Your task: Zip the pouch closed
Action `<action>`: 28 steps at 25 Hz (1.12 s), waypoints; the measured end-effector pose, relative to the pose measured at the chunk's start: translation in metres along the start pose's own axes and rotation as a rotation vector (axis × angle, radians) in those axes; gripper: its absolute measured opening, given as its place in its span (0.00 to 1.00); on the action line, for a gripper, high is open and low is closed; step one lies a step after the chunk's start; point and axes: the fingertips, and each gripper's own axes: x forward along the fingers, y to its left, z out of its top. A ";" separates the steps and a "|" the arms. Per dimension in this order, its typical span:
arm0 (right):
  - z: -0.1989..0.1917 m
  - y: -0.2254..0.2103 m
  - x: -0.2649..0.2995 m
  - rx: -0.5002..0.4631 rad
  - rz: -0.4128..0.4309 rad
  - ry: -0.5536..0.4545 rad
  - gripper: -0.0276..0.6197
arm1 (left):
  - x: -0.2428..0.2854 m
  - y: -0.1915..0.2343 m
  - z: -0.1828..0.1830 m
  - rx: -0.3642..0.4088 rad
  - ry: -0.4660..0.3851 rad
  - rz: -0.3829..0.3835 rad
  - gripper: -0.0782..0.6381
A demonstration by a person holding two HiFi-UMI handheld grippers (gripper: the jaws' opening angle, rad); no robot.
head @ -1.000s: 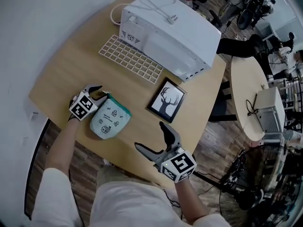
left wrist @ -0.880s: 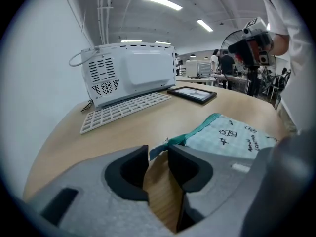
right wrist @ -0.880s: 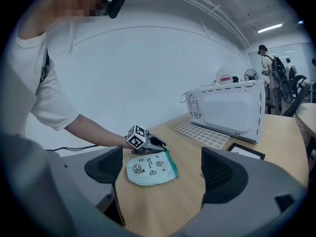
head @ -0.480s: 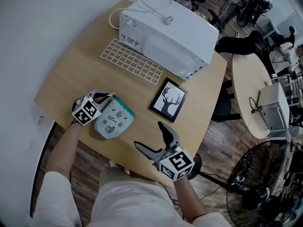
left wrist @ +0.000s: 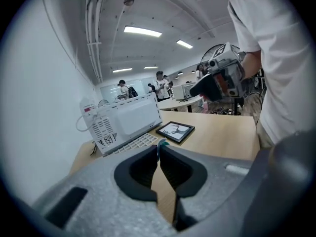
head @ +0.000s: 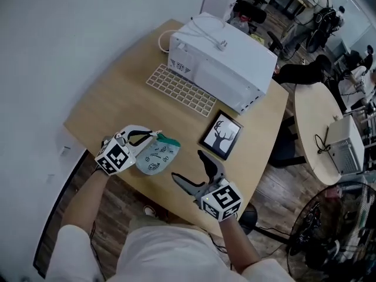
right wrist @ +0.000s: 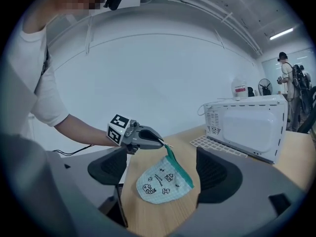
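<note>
Starting nearest you, your right gripper [head: 187, 164] hovers over the front edge of the desk [head: 117, 104] with its jaws spread wide. They have just been closing a little, and nothing sits between them. Beyond it and to the left, your left gripper [head: 154, 135] is clamped tight on the teal zipper end of the pouch [head: 157, 158]. The pouch hangs from the jaw tips, its pale face with small black drawings turned toward the right gripper; whether its lower edge touches the desk cannot be told. Farther back a framed deer picture [head: 222, 135] lies flat, then a white keyboard [head: 180, 90], and behind that a white microwave [head: 226, 63].
</note>
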 end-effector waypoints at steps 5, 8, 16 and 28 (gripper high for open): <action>0.020 0.018 0.001 -0.090 0.017 -0.023 0.65 | -0.042 -0.010 0.040 0.027 -0.106 0.033 0.15; 0.029 0.032 -0.001 -0.144 0.020 -0.027 0.61 | -0.064 -0.025 0.052 0.045 -0.144 0.023 0.15; 0.050 0.080 0.005 -0.366 0.065 -0.002 0.44 | -0.123 -0.045 0.079 0.062 -0.220 0.118 0.15; 0.073 0.141 0.014 -0.726 0.104 0.040 0.29 | -0.179 -0.071 0.101 0.109 -0.287 0.307 0.15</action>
